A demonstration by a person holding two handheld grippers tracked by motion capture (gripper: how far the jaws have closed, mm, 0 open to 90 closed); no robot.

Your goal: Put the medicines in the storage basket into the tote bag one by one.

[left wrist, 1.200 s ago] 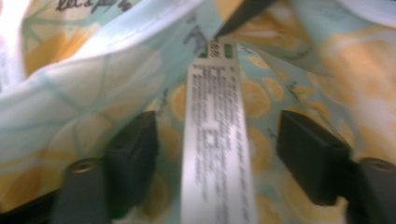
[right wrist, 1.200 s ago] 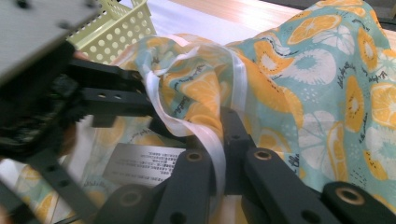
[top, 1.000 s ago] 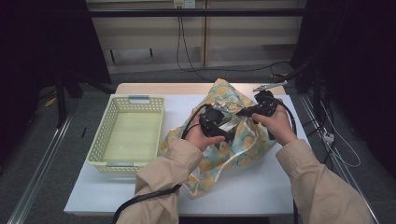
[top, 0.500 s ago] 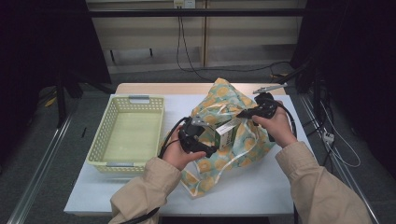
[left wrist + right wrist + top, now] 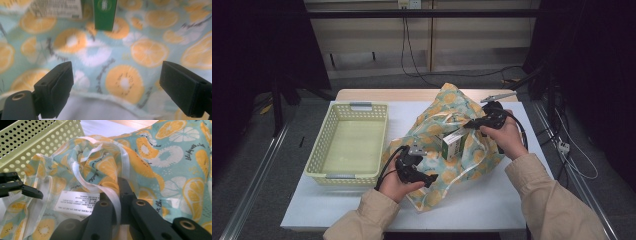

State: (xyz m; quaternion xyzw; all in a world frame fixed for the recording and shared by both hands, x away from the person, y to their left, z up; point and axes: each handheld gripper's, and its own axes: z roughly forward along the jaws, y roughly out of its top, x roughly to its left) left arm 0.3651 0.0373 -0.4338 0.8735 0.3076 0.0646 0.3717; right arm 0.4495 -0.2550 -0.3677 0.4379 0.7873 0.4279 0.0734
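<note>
Currently my right gripper (image 5: pixel 473 123) clamps the white ribbon handle (image 5: pixel 110 192) of the citrus-print bag (image 5: pixel 447 105) on the table (image 5: pixel 492 200), while my left gripper (image 5: pixel 428 178) gapes wide over its lower edge, gripping nothing.

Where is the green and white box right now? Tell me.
In the high view, the green and white box lies on the citrus-print bag, right of the yellow basket, between the two grippers.

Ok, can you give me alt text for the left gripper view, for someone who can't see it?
The left gripper's open black jaws frame an orange-slice print fabric bag lying close below, nothing between them. A green and white box sits at the top edge, and white table shows beneath the bag's hem.
</note>
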